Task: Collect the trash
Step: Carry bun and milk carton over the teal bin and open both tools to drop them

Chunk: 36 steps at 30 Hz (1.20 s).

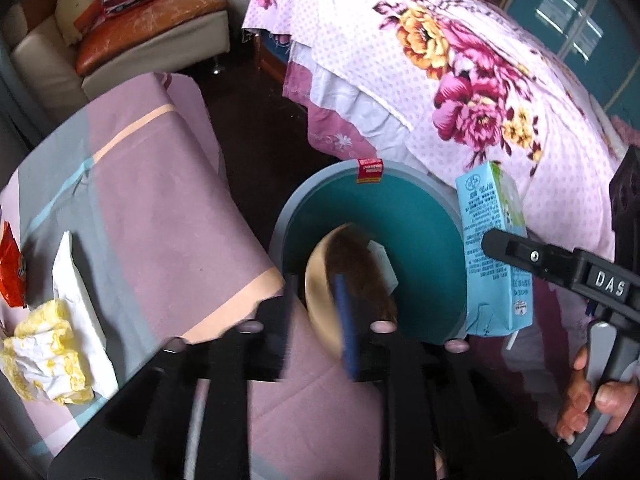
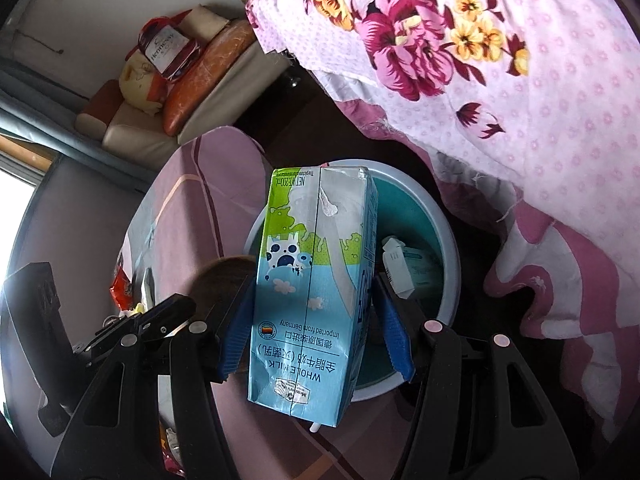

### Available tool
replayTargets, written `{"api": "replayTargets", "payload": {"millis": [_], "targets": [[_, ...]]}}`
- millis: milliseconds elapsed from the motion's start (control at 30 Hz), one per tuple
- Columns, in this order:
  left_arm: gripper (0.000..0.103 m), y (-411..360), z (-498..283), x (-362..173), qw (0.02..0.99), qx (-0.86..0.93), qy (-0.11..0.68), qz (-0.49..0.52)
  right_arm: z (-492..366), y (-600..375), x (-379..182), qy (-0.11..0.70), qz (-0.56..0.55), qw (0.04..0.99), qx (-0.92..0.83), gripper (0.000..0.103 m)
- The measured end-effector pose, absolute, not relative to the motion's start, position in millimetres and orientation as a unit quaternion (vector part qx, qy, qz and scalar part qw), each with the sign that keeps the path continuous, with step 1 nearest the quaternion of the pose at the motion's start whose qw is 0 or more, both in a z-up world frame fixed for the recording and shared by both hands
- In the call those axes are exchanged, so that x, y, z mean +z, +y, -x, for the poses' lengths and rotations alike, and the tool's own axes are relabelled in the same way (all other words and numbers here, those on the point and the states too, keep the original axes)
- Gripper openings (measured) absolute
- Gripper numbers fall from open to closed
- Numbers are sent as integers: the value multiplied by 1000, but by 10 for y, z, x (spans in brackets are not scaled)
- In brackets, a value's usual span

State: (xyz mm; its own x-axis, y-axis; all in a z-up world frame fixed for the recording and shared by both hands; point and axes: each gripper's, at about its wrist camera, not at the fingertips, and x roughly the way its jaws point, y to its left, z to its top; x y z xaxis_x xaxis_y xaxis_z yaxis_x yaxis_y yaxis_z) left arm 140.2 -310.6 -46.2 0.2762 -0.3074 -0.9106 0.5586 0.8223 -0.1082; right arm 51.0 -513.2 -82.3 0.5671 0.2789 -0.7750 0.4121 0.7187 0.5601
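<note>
The milk carton (image 2: 312, 284), long axis along the jaws, is clamped by the right gripper (image 2: 316, 336) above the bin (image 2: 448, 248); left gripper (image 1: 316, 320) jaws apart around a blurred wooden dish (image 1: 320, 300).

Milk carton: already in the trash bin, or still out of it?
Out. The milk carton is clamped in the right gripper above the bin rim, not resting inside.
</note>
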Motion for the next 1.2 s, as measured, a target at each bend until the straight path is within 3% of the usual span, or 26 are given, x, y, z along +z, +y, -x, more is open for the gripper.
{"api": "replayTargets", "payload": {"millis": [67, 333, 767, 800, 867, 1200], "targets": [[62, -3053, -1408, -419, 799, -270, 527, -110, -527, -5100, -832, 466, -372, 802, -40, 56], [87, -2876, -1345, -304, 807, -269, 517, -93, -598, -5026, -836, 476, -365, 799, -41, 56], [91, -2511, -1321, -412, 793, -259, 549, -53, -787, -4831, -854, 502, -343, 793, -39, 57], [91, -2491, -1322, -411, 792, -261, 550, -51, -796, -4809, -853, 504, -342, 792, -38, 58], [91, -2466, -1316, -409, 791, -262, 550, -48, -807, -4760, -844, 507, -339, 792, -40, 70], [94, -2283, -1253, -378, 792, -261, 551, -33, -779, -4583, -786, 518, -329, 788, -48, 75]]}}
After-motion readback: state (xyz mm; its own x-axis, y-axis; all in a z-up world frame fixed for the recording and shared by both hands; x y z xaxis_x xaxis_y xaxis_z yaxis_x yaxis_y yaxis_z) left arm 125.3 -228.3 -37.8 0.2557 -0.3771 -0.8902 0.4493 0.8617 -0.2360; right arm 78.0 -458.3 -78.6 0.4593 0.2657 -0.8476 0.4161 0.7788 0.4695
